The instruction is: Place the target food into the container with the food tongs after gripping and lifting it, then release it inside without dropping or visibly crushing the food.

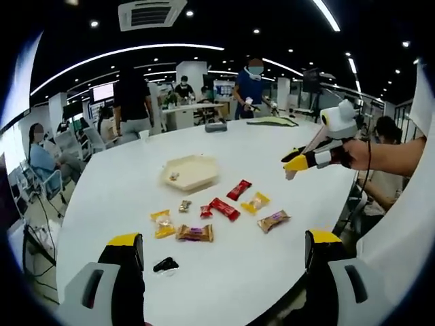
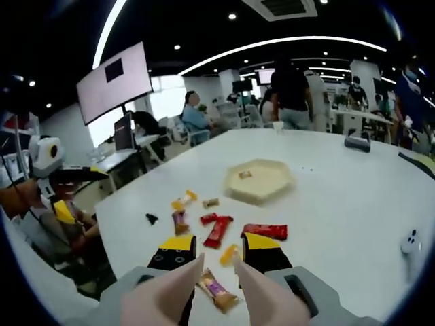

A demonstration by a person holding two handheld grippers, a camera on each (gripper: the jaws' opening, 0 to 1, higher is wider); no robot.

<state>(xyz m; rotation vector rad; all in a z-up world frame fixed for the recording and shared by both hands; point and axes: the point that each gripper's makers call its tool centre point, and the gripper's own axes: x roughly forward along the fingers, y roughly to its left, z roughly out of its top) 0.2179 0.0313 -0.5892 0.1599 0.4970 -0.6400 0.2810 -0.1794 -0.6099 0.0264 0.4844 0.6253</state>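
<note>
On the round white table a hexagonal beige tray sits with one small piece inside, and wrapped snacks lie scattered just in front of it: red bars, a yellow packet, brown bars. The left gripper hangs above the near edge, its jaws spread wide and empty. The right gripper hovers over the sweets, jaws parted with nothing gripped, an orange-yellow candy on the table between them.

free: bare white round table beyond the beige hexagonal tray | obstacles: scattered wrapped snacks before the tray; small black clip near edge
</note>
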